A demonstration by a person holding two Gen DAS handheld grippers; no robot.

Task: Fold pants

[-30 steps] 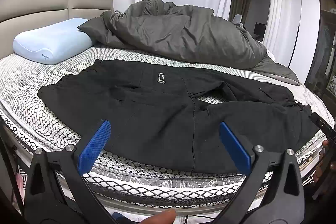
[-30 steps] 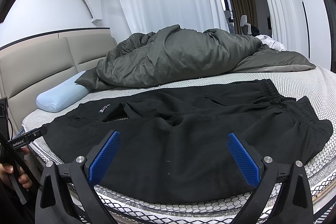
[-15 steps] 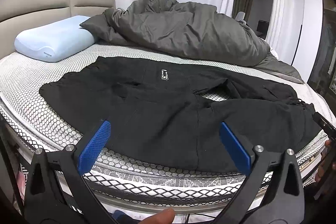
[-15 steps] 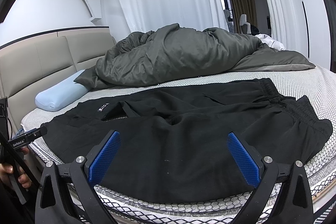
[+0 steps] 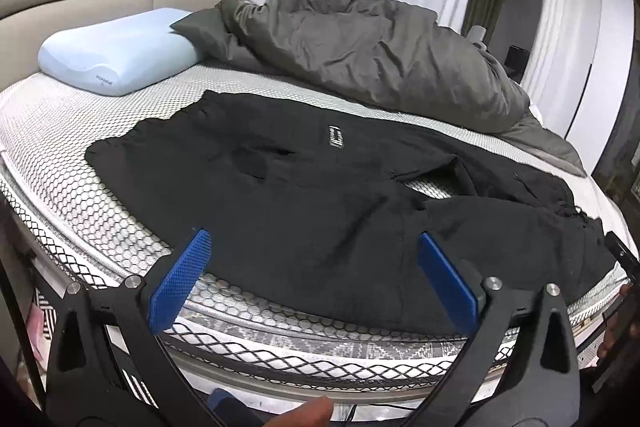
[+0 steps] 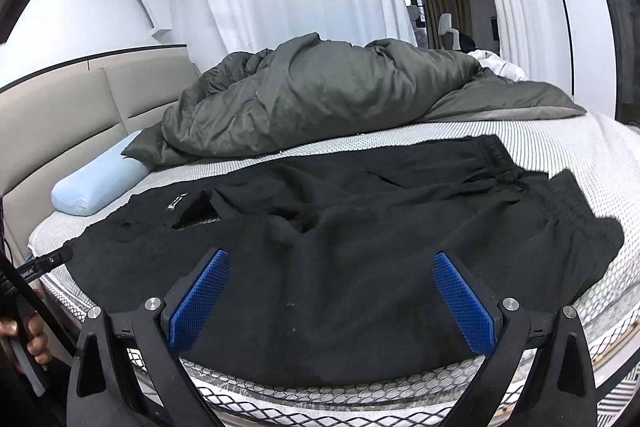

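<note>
Two grippers, left gripper (image 5: 314, 279) and right gripper (image 6: 332, 301), hover at mattress (image 5: 72, 195) near edge, jaws spread wide, nothing held. Black pants (image 5: 320, 195) lie spread flat on mattress, unfolded, likely laid out for first fold.

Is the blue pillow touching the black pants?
Apart. In the left wrist view, a strip of bare white mattress lies between the pillow and the nearest edge of the pants.
</note>
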